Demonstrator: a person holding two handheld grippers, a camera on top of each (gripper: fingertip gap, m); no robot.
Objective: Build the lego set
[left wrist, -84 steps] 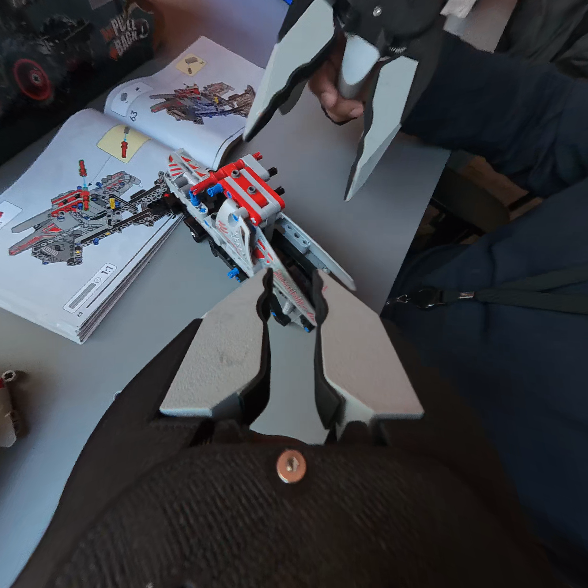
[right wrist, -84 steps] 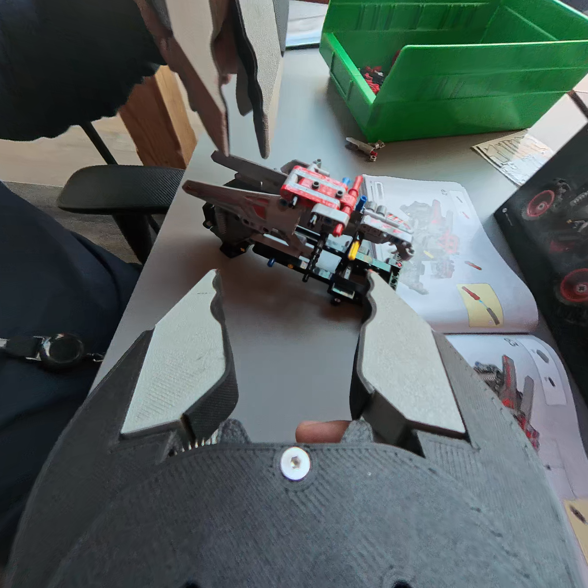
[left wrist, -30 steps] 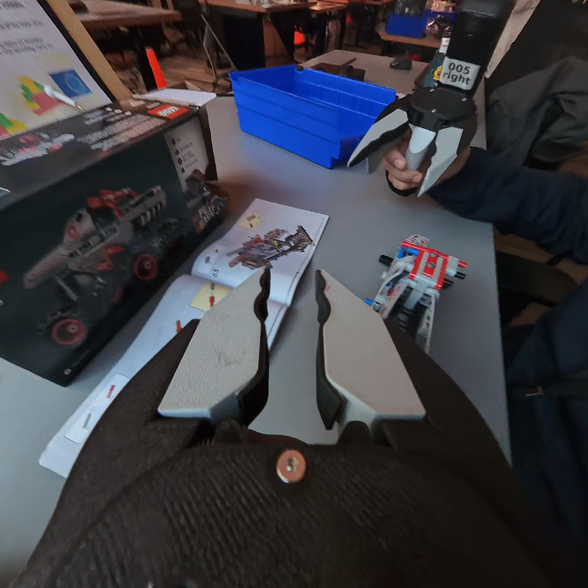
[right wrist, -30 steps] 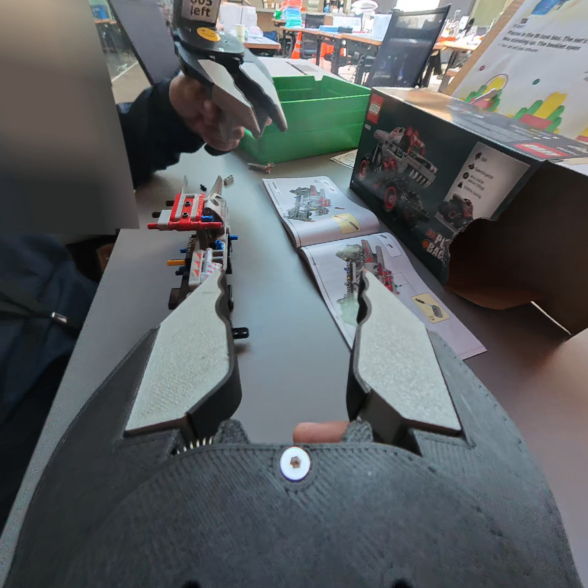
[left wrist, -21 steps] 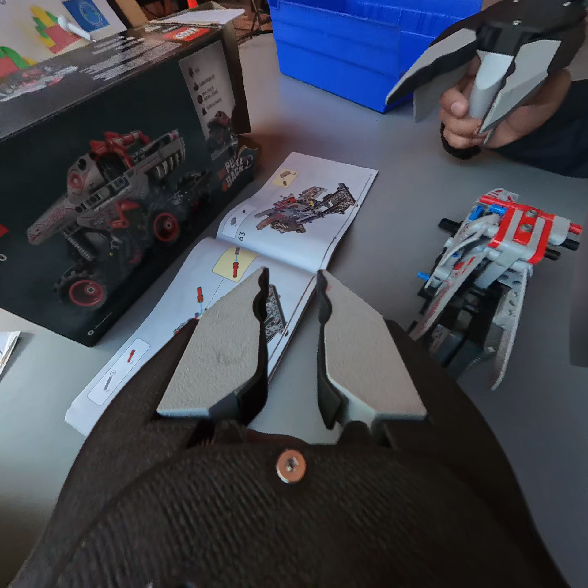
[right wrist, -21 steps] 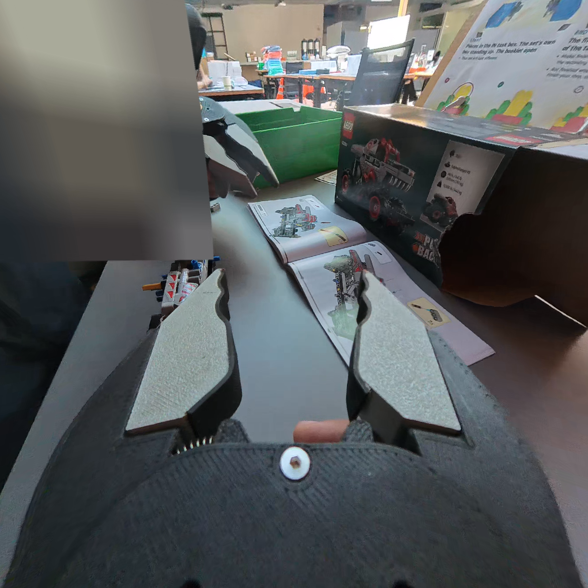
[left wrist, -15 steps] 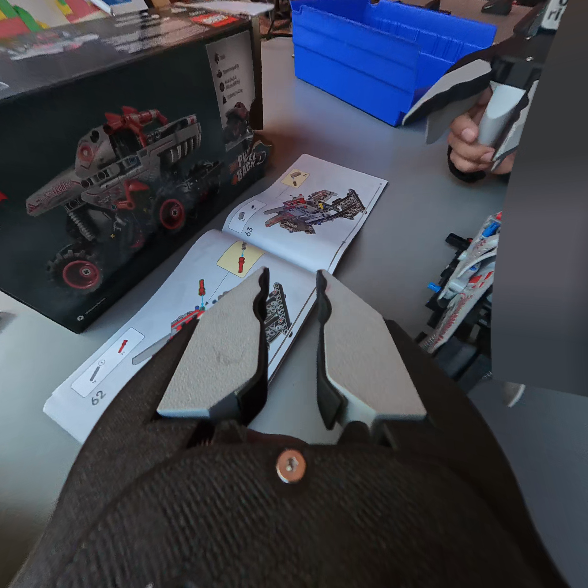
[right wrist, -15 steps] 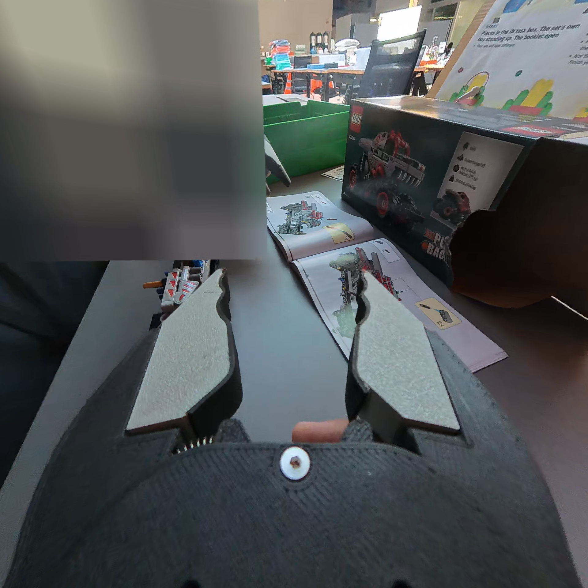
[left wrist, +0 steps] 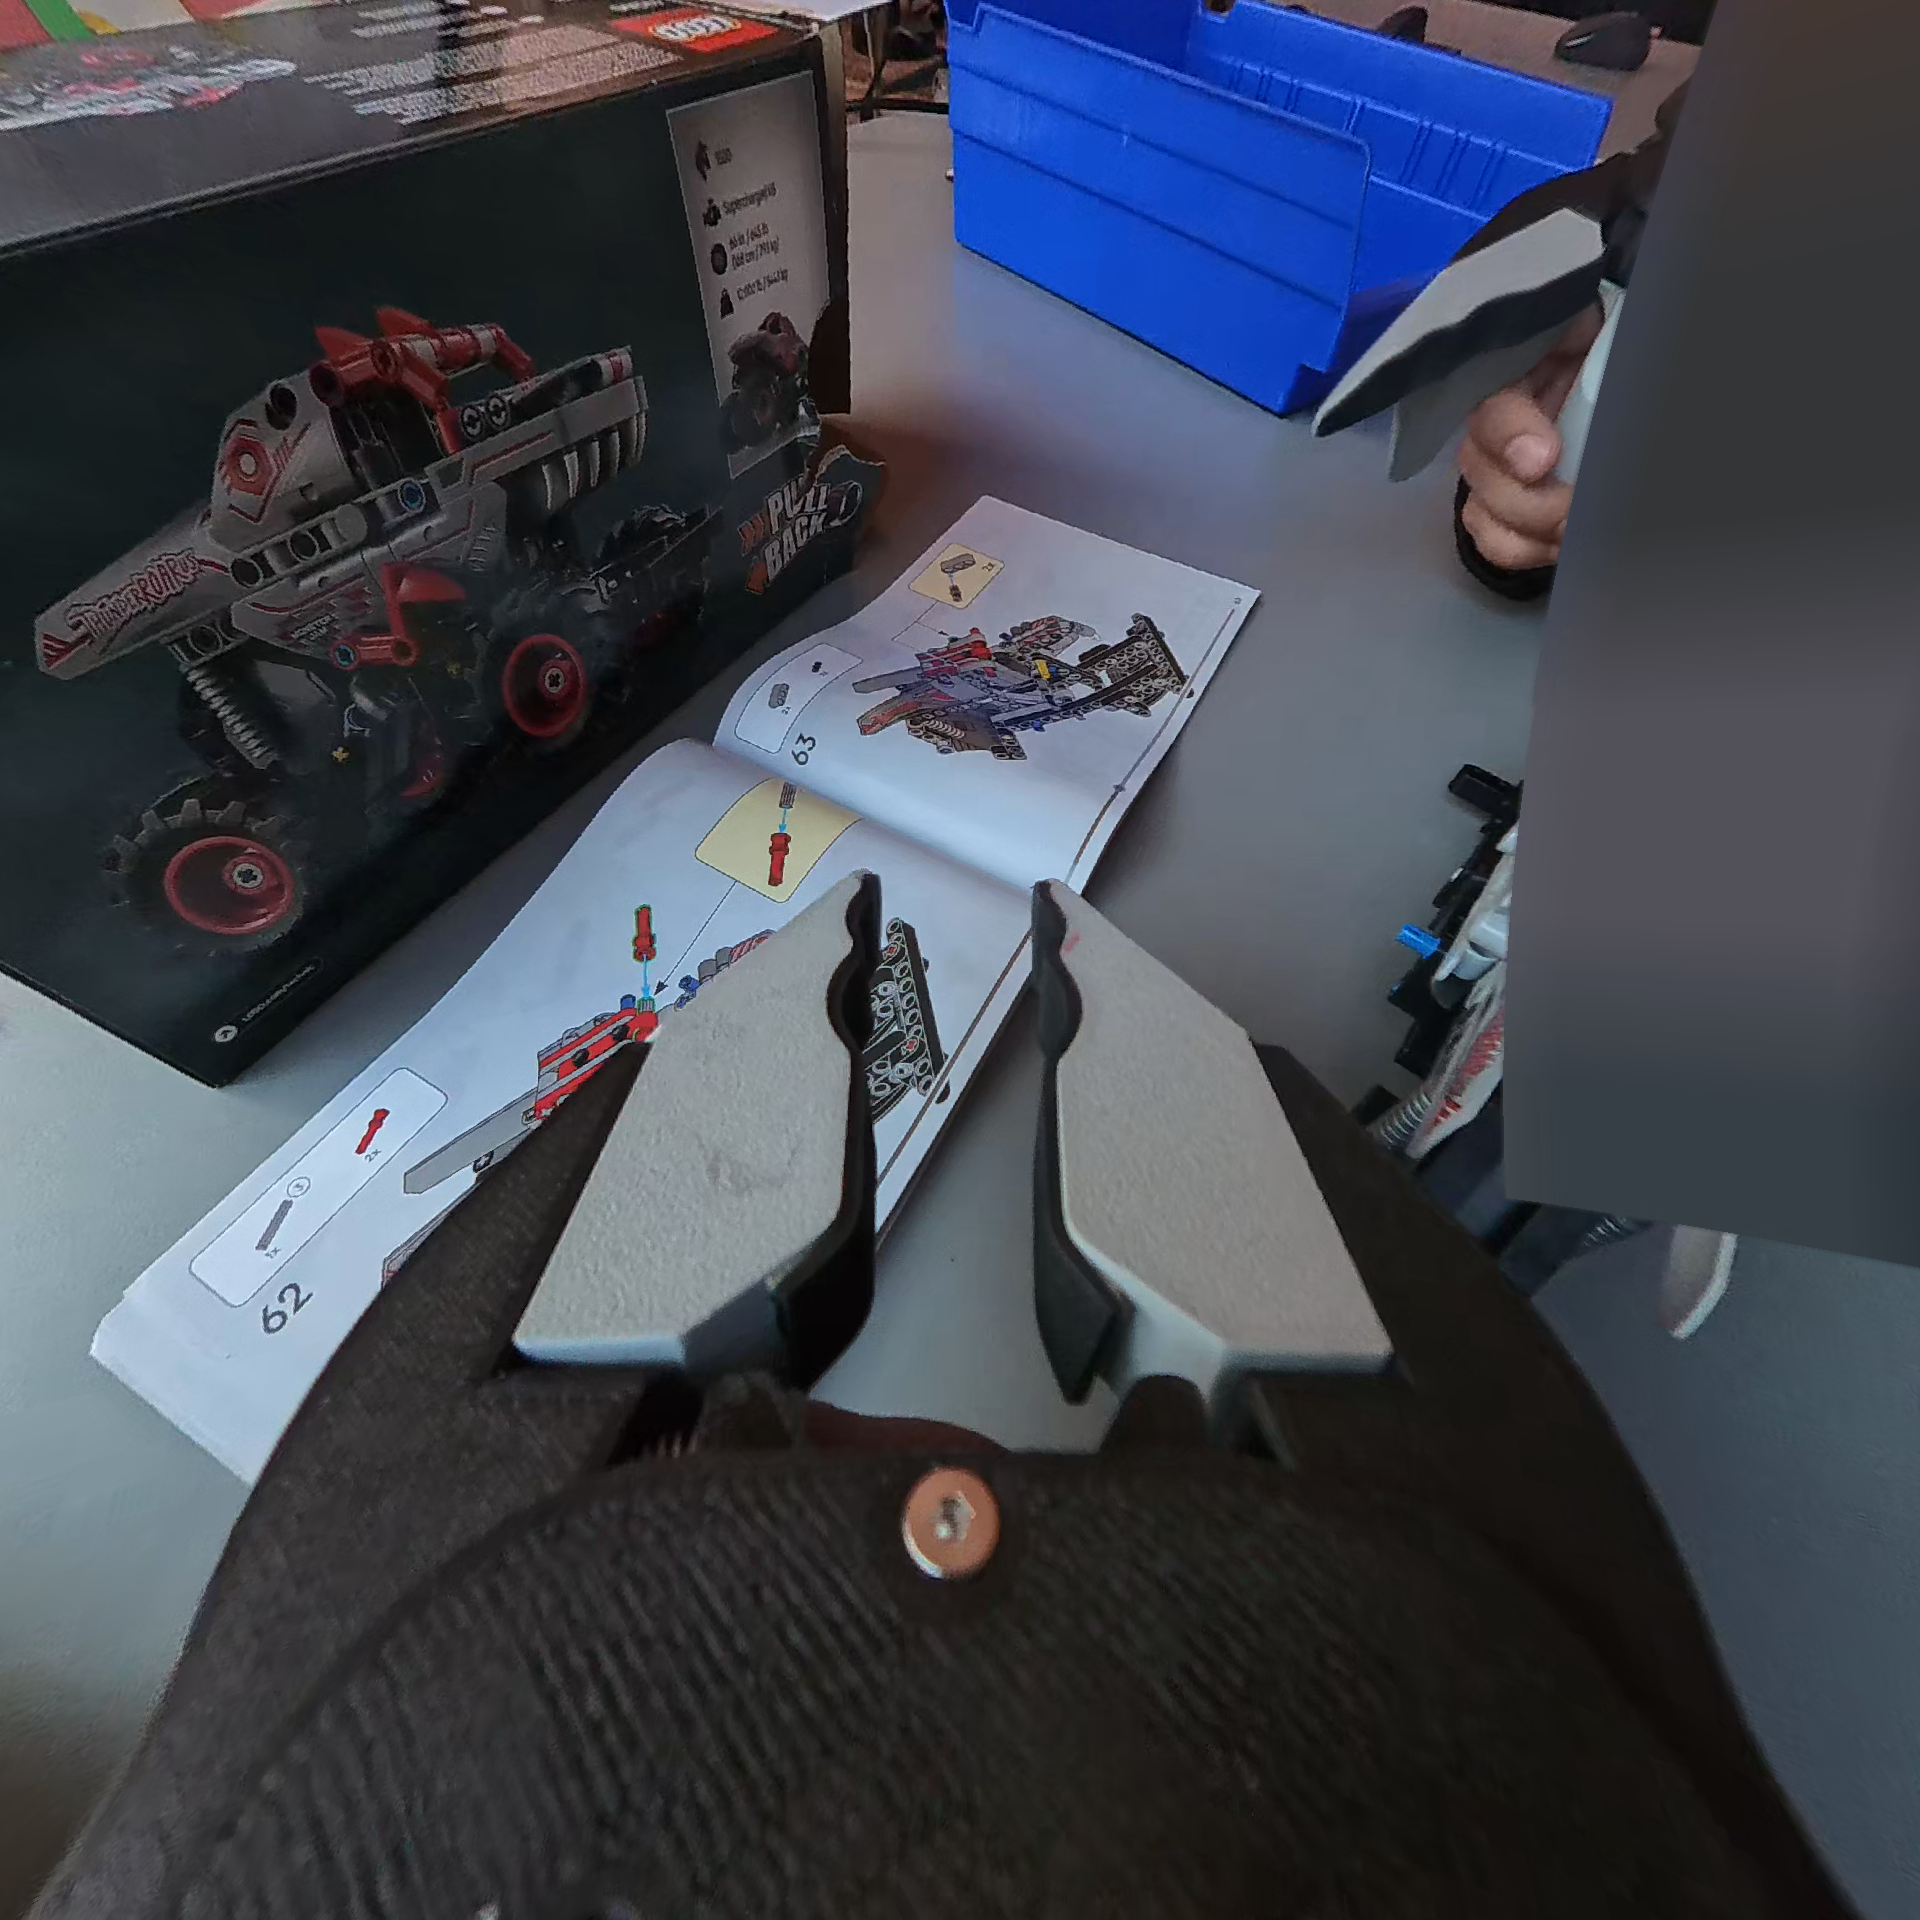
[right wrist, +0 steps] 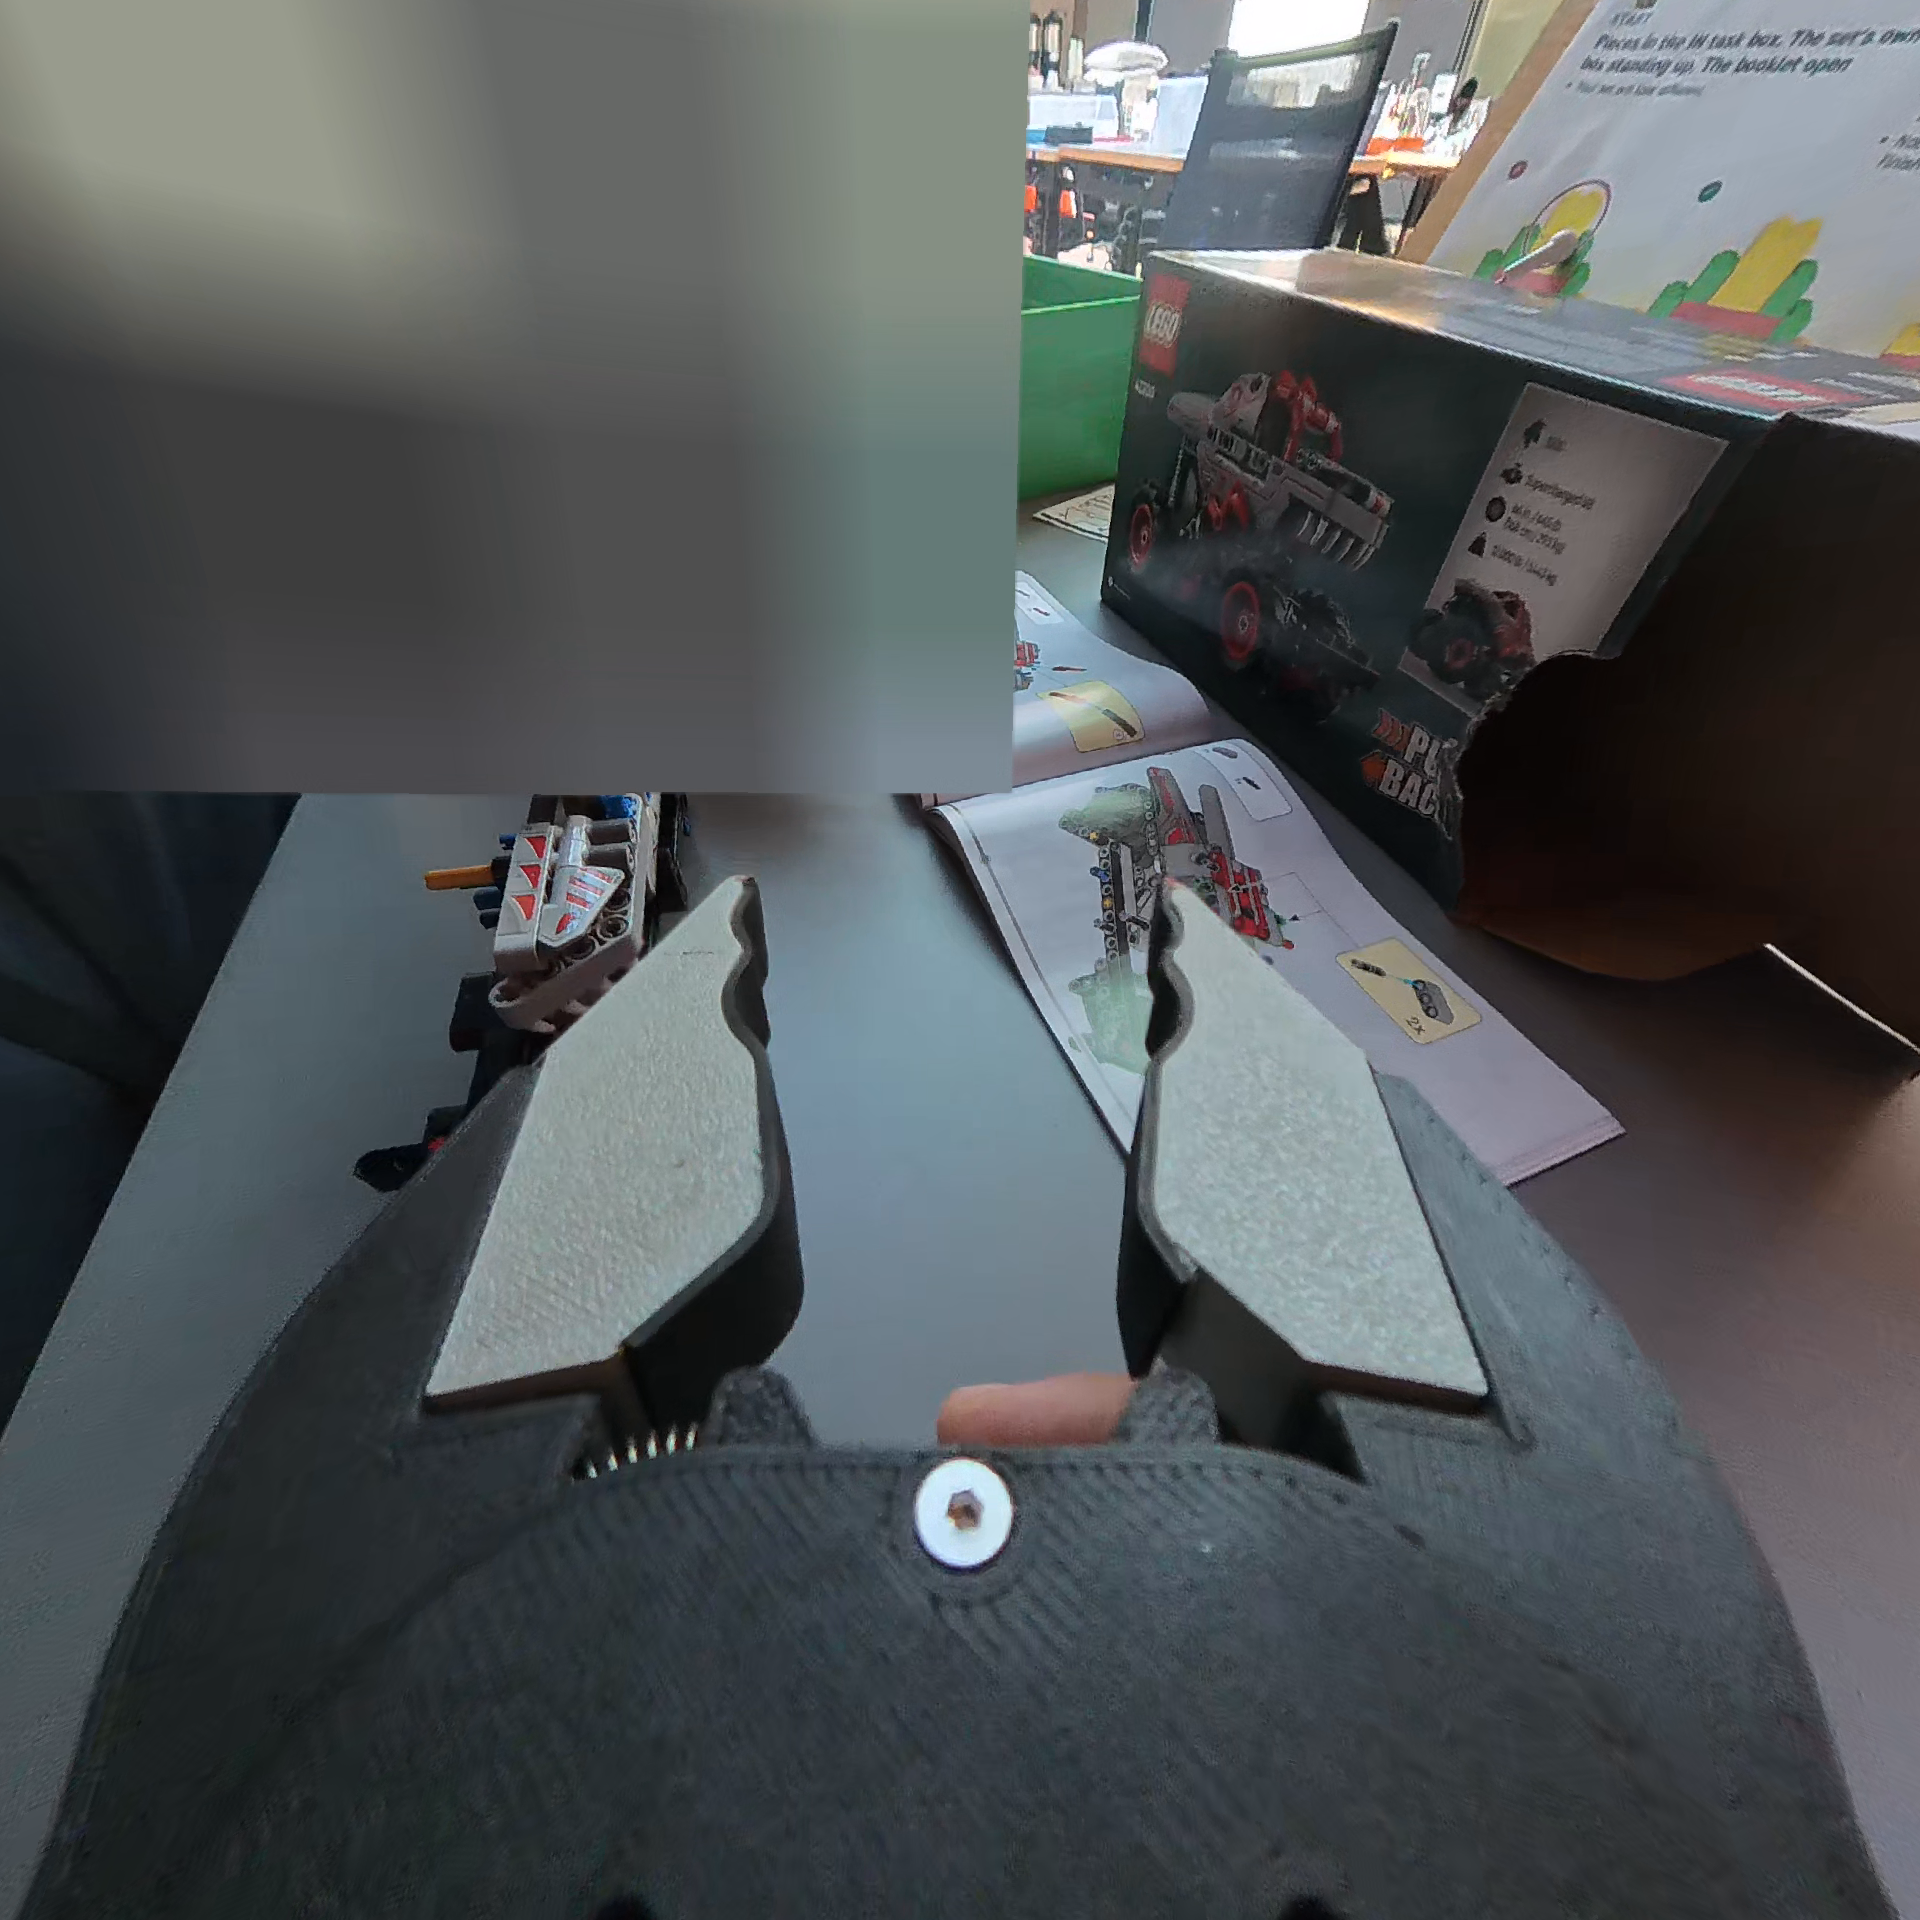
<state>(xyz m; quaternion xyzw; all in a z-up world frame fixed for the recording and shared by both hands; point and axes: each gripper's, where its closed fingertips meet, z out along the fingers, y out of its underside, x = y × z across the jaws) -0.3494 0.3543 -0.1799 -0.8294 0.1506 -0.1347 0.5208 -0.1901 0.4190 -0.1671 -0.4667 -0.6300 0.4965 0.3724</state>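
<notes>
Right now, from the left wrist view, your left tongs [left wrist: 945,904] hang parted and empty above the open instruction booklet [left wrist: 997,717], tips over the edge of its near page. Ahead and to the left of them stands the black set box [left wrist: 395,499]; far ahead to the right sits a blue bin [left wrist: 1195,197]. The half-built lego model [left wrist: 1455,966] lies to the right of the tongs on the counter [left wrist: 1299,540], mostly hidden behind a masked patch, so you see only a black, grey and blue sliver. The risk here, as I judge it: if you swing right toward the model without seeing it whole, a tong tip could knock loose pins or shove it toward the counter edge. Your right tongs [left wrist: 1455,343] show far ahead to the right, held up off the counter; whether they are parted cannot be told from this side.

Turning to the right wrist view, your right tongs [right wrist: 951,904] stand wide apart with nothing between them, above bare counter [right wrist: 914,1091]. The lego model [right wrist: 561,914] lies just left of the left tip, close to the counter's edge by your lap. That nearness is plain only here; a leftward sweep could push it off. Ahead and right lie the booklet [right wrist: 1299,935] and the set box [right wrist: 1351,499] with its torn open end, which the left view does not show. A green bin [right wrist: 1070,384] peeks out far ahead, unseen from the left; the blue bin is missing here.
</notes>
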